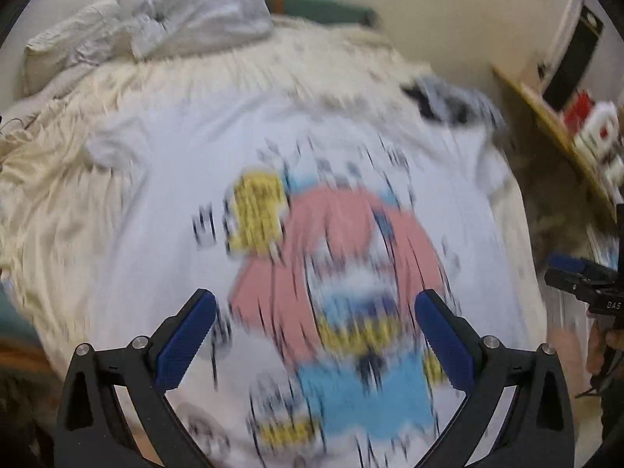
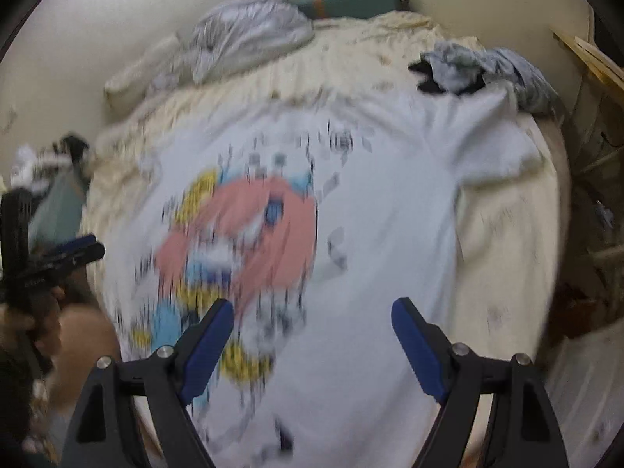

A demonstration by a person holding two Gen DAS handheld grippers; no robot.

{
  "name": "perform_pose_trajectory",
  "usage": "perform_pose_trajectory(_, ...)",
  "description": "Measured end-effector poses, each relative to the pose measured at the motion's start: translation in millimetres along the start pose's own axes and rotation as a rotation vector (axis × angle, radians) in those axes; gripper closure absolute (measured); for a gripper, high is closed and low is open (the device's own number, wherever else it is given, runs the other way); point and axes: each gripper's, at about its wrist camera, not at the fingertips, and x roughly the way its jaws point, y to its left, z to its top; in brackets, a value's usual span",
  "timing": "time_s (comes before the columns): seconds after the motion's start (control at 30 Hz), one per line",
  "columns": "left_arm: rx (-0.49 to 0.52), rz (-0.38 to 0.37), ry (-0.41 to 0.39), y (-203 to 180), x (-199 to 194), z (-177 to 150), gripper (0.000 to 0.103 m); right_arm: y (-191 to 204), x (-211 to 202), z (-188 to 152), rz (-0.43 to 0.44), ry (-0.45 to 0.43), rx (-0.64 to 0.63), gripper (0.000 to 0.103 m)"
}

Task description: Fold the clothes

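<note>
T-shirt (image 1: 163, 202): white w/ pink/blue/yellow print, spread flat on cream bed cover (image 1: 50, 202), fills mid frame both views; blurred.
Left gripper (image 1: 315, 312): bottom centre, jaws wide, nothing btwn pads, above shirt.
Right gripper (image 2: 313, 318): bottom centre, jaws wide, empty.
Grey clothes heap (image 2: 491, 66): upper right, by shirt's sleeve.
Pillows (image 2: 241, 35): top, near wall.

A rumpled cream bedsheet (image 1: 58, 202) fills the frame, a crinkled silver-grey bag (image 1: 202, 11) lies upper left, and a wooden shelf (image 1: 553, 124) slants at right.
</note>
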Motion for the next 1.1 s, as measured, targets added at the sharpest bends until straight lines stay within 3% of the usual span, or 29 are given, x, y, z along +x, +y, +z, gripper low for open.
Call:
perform_pose_trajectory(0.3, -0.066, 0.083, -0.079, 39, 131, 68, 0.001, 4, 101, 163, 0.002, -0.140, -0.122, 0.020)
perform_pose_trajectory(0.33, -0.098, 0.083, -0.086, 46, 145, 75, 0.001, 5, 112, 182, 0.015, -0.135, -0.141, 0.025)
perform_pose_trajectory(0.37, -0.140, 0.074, -0.089, 52, 157, 79, 0.001, 7, 127, 202, 0.021, -0.121, -0.168, 0.037)
perform_pose_trajectory(0.4, -0.180, 0.055, -0.093, 58, 170, 82, 0.001, 9, 144, 223, 0.025, -0.095, -0.202, 0.040)
perform_pose_trajectory(0.5, -0.256, 0.042, -0.125, 72, 198, 91, 0.001, 27, 201, 278, 0.090, 0.002, -0.306, 0.040)
perform_pose_trajectory(0.6, -0.332, 0.054, -0.126, 82, 216, 97, 0.001, 52, 250, 317, 0.088, 0.013, -0.381, 0.040)
perform_pose_trajectory(0.67, -0.372, 0.062, -0.120, 87, 222, 101, 0.001, 65, 281, 335, 0.089, 0.036, -0.408, 0.042)
perform_pose_trajectory(0.8, -0.337, 0.085, -0.131, 88, 224, 102, 0.001, 94, 342, 350, 0.039, 0.098, -0.540, 0.044)
perform_pose_trajectory(0.83, -0.335, 0.090, -0.128, 89, 225, 102, 0.001, 100, 353, 351, 0.017, 0.110, -0.583, 0.050)
perform_pose_trajectory(1.0, -0.419, 0.035, -0.073, 101, 233, 101, 0.001, 115, 394, 352, -0.041, 0.165, -0.694, 0.051)
perform_pose_trajectory(1.1, -0.441, 0.011, -0.064, 103, 231, 99, 0.001, 119, 407, 363, -0.016, 0.153, -0.669, 0.051)
